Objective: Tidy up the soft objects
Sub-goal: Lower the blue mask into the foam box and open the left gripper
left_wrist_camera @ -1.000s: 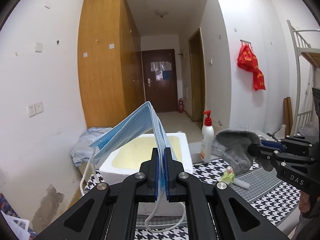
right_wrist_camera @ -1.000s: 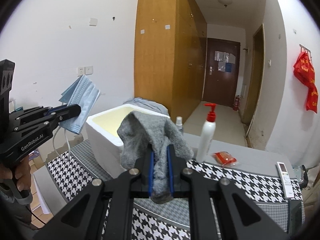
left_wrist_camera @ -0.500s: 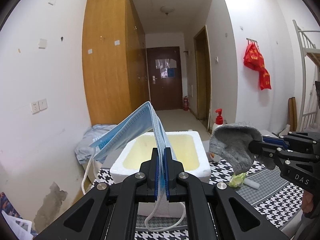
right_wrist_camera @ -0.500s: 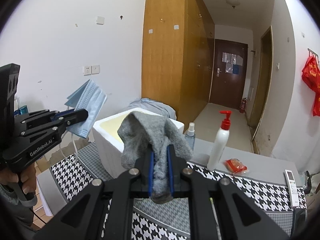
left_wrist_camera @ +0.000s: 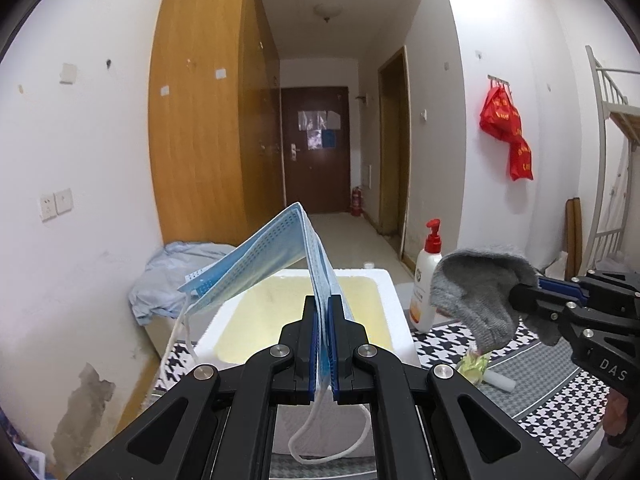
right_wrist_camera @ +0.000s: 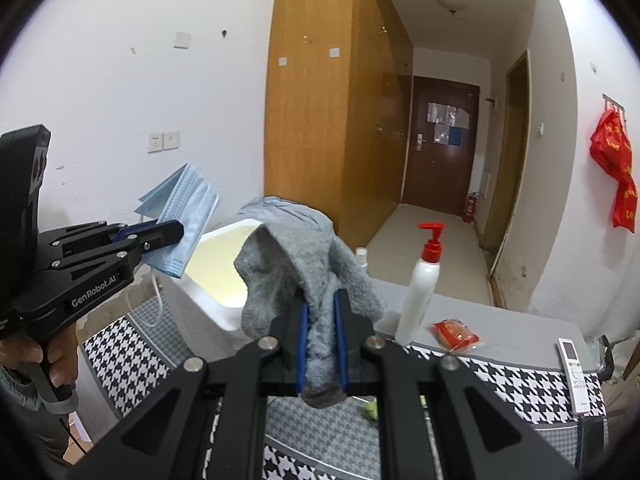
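Above the open white foam box (left_wrist_camera: 394, 308), a folded blue face mask (left_wrist_camera: 276, 256) stands pinched between the blue pads of the left gripper (left_wrist_camera: 323, 320), whose jaws are clamped together on it. The mask's upper half fans out to the left, and its white ear loops hang down, one beside the box's left wall and one below the jaws. To the right, in the same view, the right gripper (left_wrist_camera: 524, 294) has its jaws closed on a grey knitted sock (left_wrist_camera: 476, 292), which droops in the air over the table, apart from the box and just in front of a white pump bottle (left_wrist_camera: 426, 284) with a red top.

From the right wrist view, the sock (right_wrist_camera: 304, 268) bunches over the right gripper (right_wrist_camera: 322, 320), its toe end hanging down between the blue pads. The left gripper (right_wrist_camera: 160, 232) shows at the left with the mask (right_wrist_camera: 184, 220) held above the near corner of the foam box (right_wrist_camera: 218, 280), whose inside is pale yellow. The box sits on a black-and-white houndstooth tablecloth (right_wrist_camera: 500, 376). On that cloth's far side stand the pump bottle (right_wrist_camera: 420, 292) and a small spray bottle (right_wrist_camera: 361, 256); a red packet (right_wrist_camera: 454, 334) lies just right of the pump bottle, and a white remote (right_wrist_camera: 574, 376) rests near the right edge. A small green wrapped item (left_wrist_camera: 474, 364) lies under the sock.
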